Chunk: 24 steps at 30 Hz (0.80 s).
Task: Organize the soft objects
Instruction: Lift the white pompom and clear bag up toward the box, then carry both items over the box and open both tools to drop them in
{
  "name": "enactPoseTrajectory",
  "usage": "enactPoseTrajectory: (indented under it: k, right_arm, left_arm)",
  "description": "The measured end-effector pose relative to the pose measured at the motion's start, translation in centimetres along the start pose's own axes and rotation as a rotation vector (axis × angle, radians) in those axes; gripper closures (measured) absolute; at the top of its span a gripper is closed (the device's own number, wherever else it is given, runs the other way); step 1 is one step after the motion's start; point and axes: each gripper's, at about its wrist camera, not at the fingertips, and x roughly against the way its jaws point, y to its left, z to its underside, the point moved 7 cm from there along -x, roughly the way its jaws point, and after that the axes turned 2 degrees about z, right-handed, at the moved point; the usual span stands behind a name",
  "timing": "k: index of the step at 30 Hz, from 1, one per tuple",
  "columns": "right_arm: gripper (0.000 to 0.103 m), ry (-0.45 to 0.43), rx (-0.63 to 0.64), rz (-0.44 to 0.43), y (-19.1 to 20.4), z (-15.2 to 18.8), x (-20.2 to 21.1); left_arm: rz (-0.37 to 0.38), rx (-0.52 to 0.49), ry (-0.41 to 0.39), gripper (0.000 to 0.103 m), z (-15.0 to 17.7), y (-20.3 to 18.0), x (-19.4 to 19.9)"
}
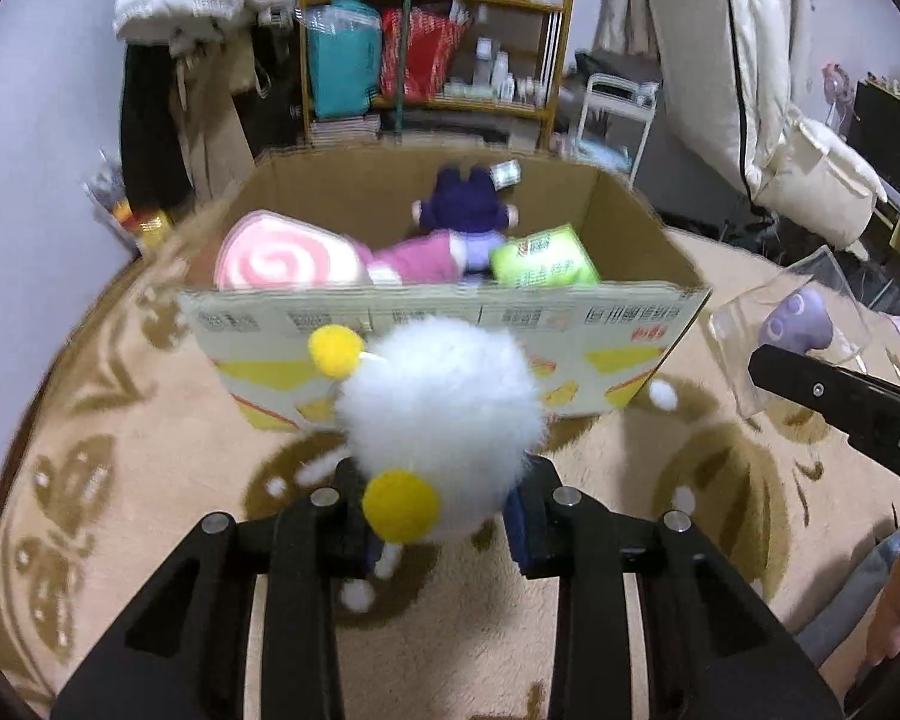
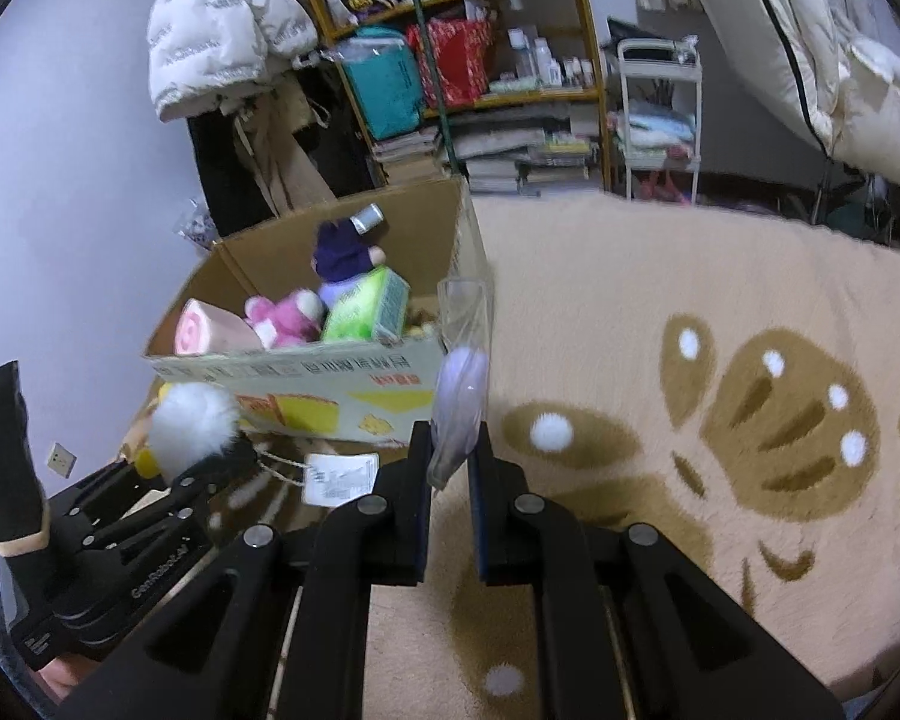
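Left wrist view first: the left gripper (image 1: 435, 531) has its blue-padded jaws clamped on the fluffy white round plush toy with yellow pom-poms (image 1: 435, 420), carried clear of the beige carpet with brown flower shapes (image 1: 120, 468). Right ahead stands the open brown cardboard box (image 1: 450, 324), and it's filling up. Inside lie a pink-and-white swirl roll cushion (image 1: 270, 264), a pink plush toy (image 1: 417, 261), a dark purple plush doll (image 1: 465, 204) and a green soft tissue pack (image 1: 540, 264). Off to the right, the right gripper's black body pokes in, with a lilac soft toy in a clear plastic wrapper (image 1: 801, 315) at its tip.

Over to the right wrist view: the right gripper (image 2: 450, 462) is closed tight on that lilac toy's wrapper, the toy hanging just beside the box's near right corner. Lower left, the left gripper shows with the white plush in its jaws, in front of the box wall, and a white paper tag on a beaded string (image 2: 336, 477) trails towards the middle. Behind it all, a wooden shelf crammed with bags and books (image 2: 498, 96).
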Motion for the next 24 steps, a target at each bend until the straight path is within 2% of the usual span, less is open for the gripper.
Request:
enactPoseTrajectory:
  k: [3,7,15,24]
  right_arm:
    - [0.091,-0.037,0.030,-0.004,0.6,-0.7,1.2]
    - [0.091,-0.063,0.053,-0.010,1.4,-1.3,1.9]
    - [0.091,-0.108,0.109,-0.024,2.8,-2.7,2.2]
    - [0.091,-0.125,0.174,-0.048,4.7,-6.1,0.5]
  left_arm:
    - [-0.021,-0.017,-0.058,0.073,-0.6,0.9,2.4]
    - [-0.031,-0.023,-0.090,0.073,-0.9,0.9,3.7]
    - [-0.044,-0.039,-0.145,0.072,-3.2,1.1,4.7]
    - [-0.087,-0.058,-0.180,0.072,-7.7,3.3,4.2]
